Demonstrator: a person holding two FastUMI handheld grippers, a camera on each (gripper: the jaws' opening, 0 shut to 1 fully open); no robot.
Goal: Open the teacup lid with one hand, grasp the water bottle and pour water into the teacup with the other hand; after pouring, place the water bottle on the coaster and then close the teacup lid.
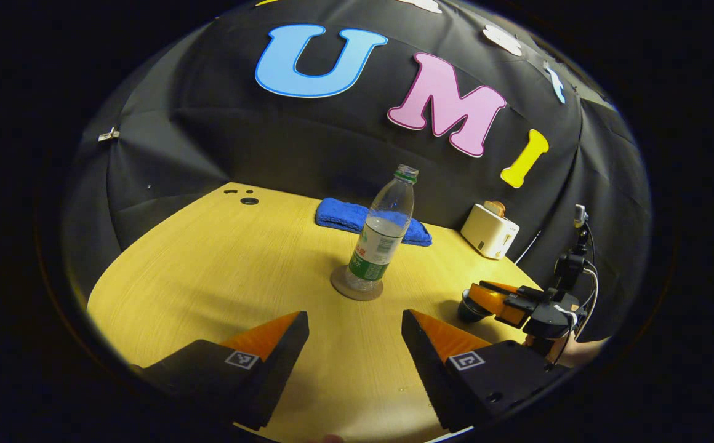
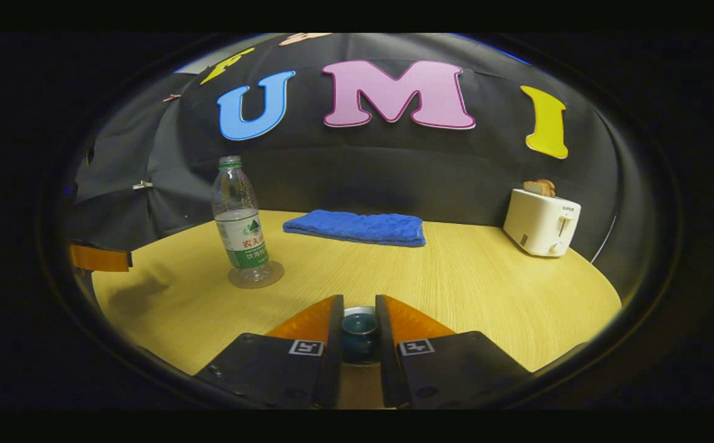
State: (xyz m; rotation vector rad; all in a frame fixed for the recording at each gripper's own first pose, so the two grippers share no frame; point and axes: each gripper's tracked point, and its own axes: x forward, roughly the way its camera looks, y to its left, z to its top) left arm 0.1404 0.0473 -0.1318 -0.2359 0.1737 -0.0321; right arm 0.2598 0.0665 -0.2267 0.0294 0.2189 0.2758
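Water bottle (image 2: 239, 224) stands upright on the round coaster (image 2: 256, 275), cap on, partly full. Use the bottle as reference.

Blue towel (image 2: 355, 227) lies folded behind the bottle, against the booth wall, apart from it. White toaster (image 2: 540, 221) with bread in its slot sits well off to the towel's far side, near the desk (image 2: 486, 289) edge. Bare wood between bottle and teacup; nothing stands between them.

Teacup (image 2: 359, 335) is well apart from the bottle, toward the toaster's side of the desk and nearer the front. Right hand-held gripper (image 2: 358, 332) has its fingers closed in around the dark blue lid; contact on both sides looks likely, but I can't tell for sure. In the left gripper view it (image 1: 497, 299) reaches level over the cup, with part of a hand (image 1: 581, 349) behind it.

Left hand-held gripper (image 1: 355, 335) is spread wide, holding nothing, low over the desk, pointing at the bottle from the front and apart from it.
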